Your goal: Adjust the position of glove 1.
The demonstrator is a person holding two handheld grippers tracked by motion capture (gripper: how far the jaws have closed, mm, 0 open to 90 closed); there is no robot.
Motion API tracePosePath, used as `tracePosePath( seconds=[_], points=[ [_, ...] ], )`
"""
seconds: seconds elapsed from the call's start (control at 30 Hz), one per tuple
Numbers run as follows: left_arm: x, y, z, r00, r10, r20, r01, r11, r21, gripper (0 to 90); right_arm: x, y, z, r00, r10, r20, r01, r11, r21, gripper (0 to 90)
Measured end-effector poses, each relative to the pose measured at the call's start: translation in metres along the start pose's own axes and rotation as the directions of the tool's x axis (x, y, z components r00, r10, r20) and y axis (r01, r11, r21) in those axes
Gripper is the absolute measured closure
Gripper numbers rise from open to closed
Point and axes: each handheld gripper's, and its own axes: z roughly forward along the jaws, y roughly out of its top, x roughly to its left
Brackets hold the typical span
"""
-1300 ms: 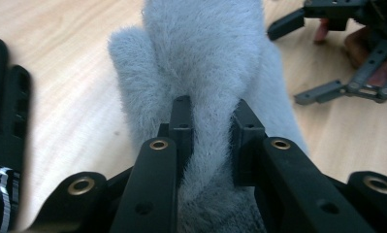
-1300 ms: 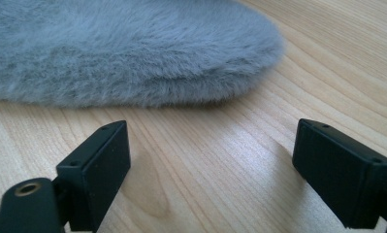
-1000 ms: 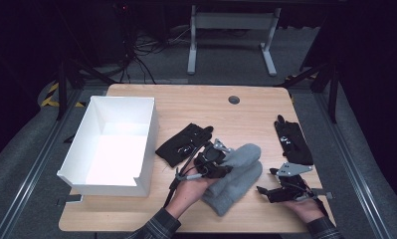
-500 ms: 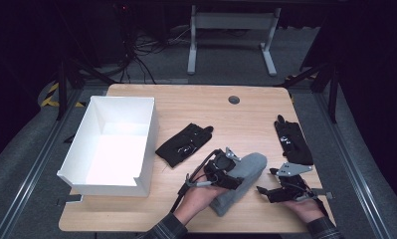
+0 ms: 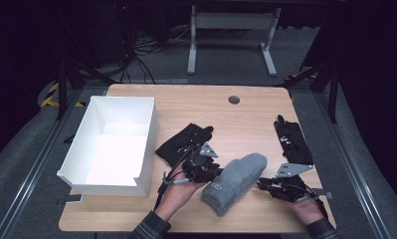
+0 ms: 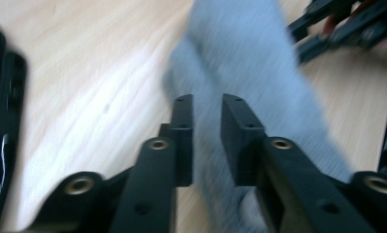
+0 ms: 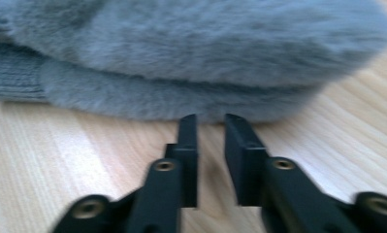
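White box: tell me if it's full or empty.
Empty: the high view shows the white box with a bare white floor and nothing inside.

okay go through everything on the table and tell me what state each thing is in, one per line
Grey mittens: stacked, lying flat, not gripped.
White box: open-topped, nothing inside.
Black glove near the box: flat on the table.
Black glove at the right edge: flat, untouched.
Left claw: just closed, nearly shut, nothing between its jaws.
Right claw: just closed, nearly shut, tips short of the mittens.
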Motion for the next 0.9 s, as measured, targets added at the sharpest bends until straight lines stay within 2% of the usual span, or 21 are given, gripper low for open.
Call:
tracePosePath(
  seconds=[0.07, 0.13, 0.27, 0.5, 0.7, 0.9],
  points=[
    [0.001, -0.006, 0.001, 0.9999, 0.008, 0.014, -0.008, 0.9999, -0.01, 81.1, 0.002, 0.002, 0.003, 0.9999, 0.0, -0.011, 0.001, 1.0, 0.006, 87.1],
    [-0.001, -0.011, 0.002, 0.9996, 0.015, 0.026, -0.015, 0.9999, 0.001, 81.2, 0.002, 0.004, 0.005, 0.9997, 0.0, -0.023, 0.0, 1.0, 0.002, 90.0],
    [-0.002, -0.013, 0.001, 0.9993, 0.015, 0.034, -0.015, 0.9999, -0.008, 81.1, 0.002, 0.009, 0.012, 0.9994, 0.007, -0.035, -0.007, 1.0, 0.001, 90.0],
    [-0.006, -0.018, -0.004, 0.9986, 0.021, 0.049, -0.02, 0.9997, -0.013, 80.7, -0.001, 0.021, 0.028, 0.9995, -0.016, -0.027, 0.016, 1.0, 0.016, 90.0],
    [-0.01, -0.023, -0.008, 0.9987, 0.019, 0.048, -0.018, 0.9998, -0.012, 80.3, -0.004, 0.031, 0.04, 0.9991, -0.025, -0.033, 0.025, 1.0, 0.003, 90.0],
    [-0.012, -0.028, -0.011, 0.9988, 0.019, 0.045, -0.019, 0.9998, -0.007, 77.8, -0.003, 0.047, 0.058, 0.9975, -0.055, -0.044, 0.055, 0.998, 0.0, 90.0]
  ],
)
